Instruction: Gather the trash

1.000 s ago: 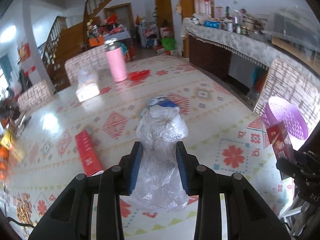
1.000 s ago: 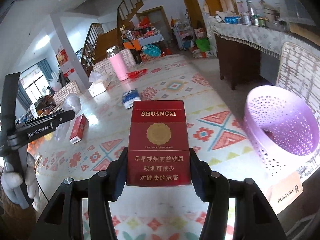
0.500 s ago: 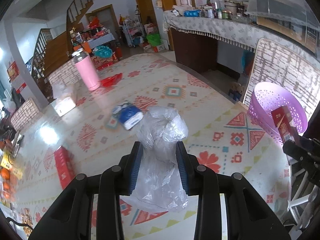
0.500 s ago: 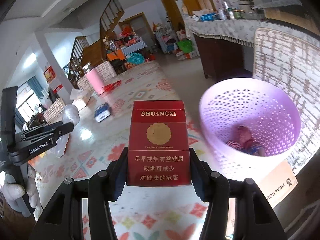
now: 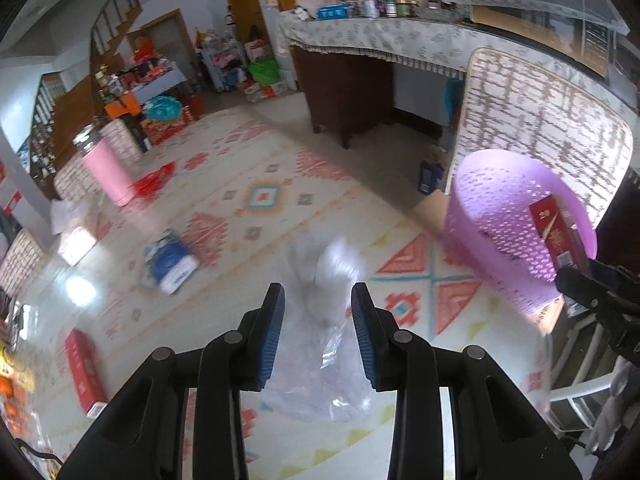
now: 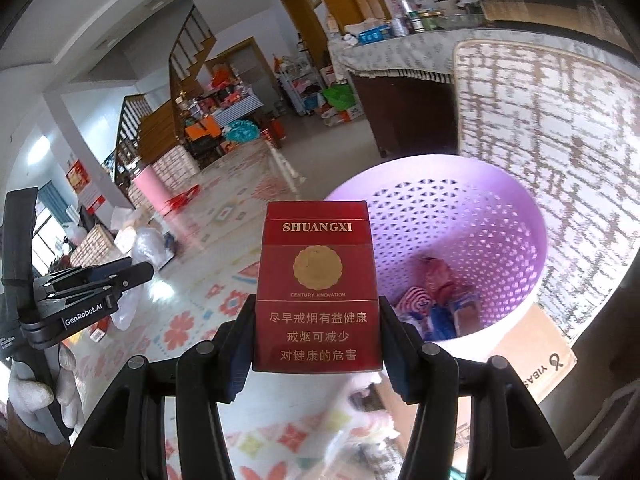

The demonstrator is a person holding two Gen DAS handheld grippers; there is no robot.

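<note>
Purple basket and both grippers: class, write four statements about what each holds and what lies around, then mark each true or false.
1. The right gripper grips a red cigarette pack. True.
2. The purple basket is empty. False: colourful wrappers lie at its bottom.
3. The left gripper holds a clear plastic bag. True.
4. The blue packet sits inside the basket. False: it lies on the patterned floor.

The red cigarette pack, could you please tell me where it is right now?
The red cigarette pack stands upright, clamped in the right tongs, just left of the purple basket in the right wrist view.
</note>
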